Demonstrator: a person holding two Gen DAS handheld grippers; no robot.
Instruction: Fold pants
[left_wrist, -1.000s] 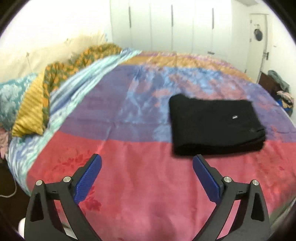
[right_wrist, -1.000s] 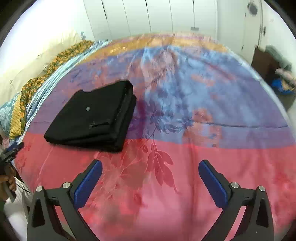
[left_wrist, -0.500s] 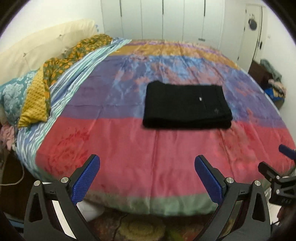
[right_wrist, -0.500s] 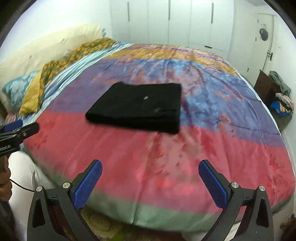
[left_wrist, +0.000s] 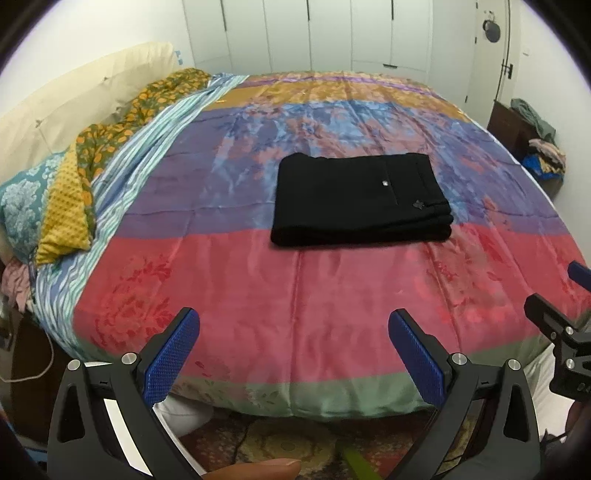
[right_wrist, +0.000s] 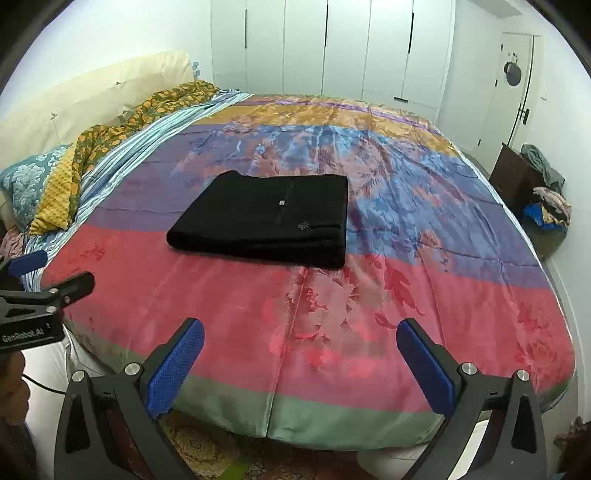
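Black pants (left_wrist: 360, 199) lay folded on the bedspread (left_wrist: 332, 295). We had drawn both grippers, left (left_wrist: 293, 354) and right (right_wrist: 301, 363), back past the bed edge, jaws apart and empty; folding appeared complete.

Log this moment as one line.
pants: folded, on bed | left gripper: open, empty | right gripper: open, empty
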